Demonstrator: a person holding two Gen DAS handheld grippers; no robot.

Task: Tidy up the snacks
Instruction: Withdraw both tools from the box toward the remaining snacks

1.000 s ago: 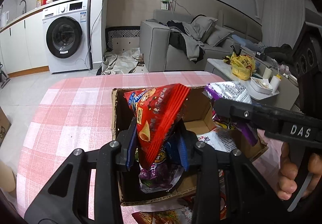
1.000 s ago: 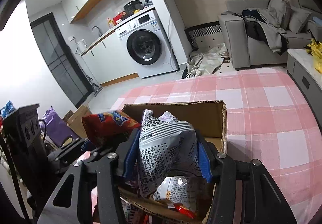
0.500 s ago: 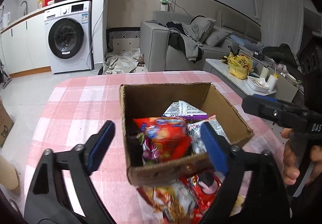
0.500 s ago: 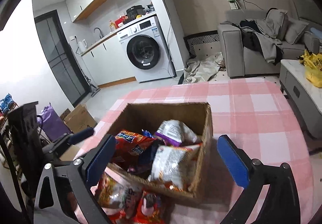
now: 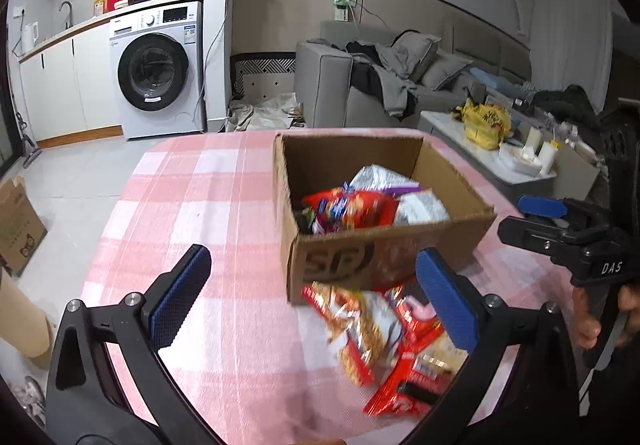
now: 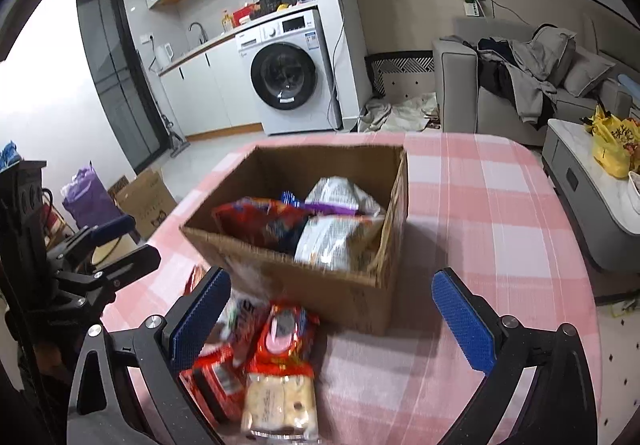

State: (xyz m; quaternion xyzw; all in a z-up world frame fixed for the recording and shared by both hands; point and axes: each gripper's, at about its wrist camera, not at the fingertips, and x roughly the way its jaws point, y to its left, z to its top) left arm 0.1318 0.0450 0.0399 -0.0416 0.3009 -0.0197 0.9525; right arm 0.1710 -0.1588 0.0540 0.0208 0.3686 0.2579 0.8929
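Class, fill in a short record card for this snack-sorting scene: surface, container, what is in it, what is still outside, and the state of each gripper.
Surface: table with pink checked cloth
Container: open cardboard box, upright on the cloth
In box: red snack bag, silver snack bags
Outside box: loose snack packets on the cloth against the box's near side
Left gripper: open, nothing between its fingers
Right gripper: open, nothing gripped
Task status: unfinished, packets remain outside
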